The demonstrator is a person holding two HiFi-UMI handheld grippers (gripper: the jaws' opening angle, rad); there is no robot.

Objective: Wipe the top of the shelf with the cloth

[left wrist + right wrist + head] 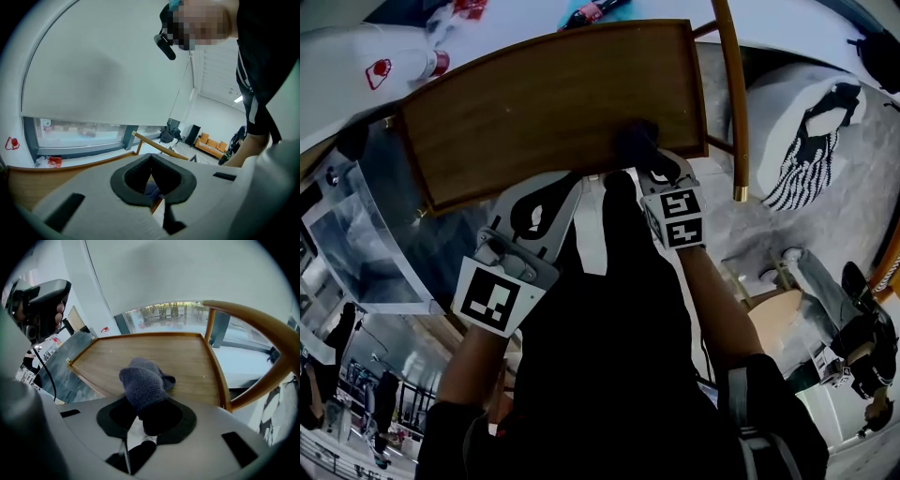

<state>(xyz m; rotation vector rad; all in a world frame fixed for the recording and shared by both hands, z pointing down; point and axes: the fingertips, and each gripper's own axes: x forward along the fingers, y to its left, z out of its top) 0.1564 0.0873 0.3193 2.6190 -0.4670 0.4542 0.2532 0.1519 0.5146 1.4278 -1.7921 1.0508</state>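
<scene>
**Cloth clamped at the shelf's near right corner**

Head view: the wooden shelf [534, 103] has a raised lip round its top. The dark cloth [634, 139] lies inside that lip, by the near edge toward the right. The right hand-held gripper [645, 161] reaches onto the shelf with it, while the left hand-held gripper [577, 184] hangs just short of the near edge, beside the right one. A curved wooden rail [733, 103] runs past the shelf's right side. A bottle [592, 11] lies beyond the far edge.

Left gripper view: the pads meet at their tips, with nothing held. A small bluish patch shows in the slit below them, too small to identify. A window and the rail lie beyond.

Right gripper view: the jaws are clamped on the grey-blue knitted cloth, whose free end rests on the wood. The rail rises close at the right.
</scene>
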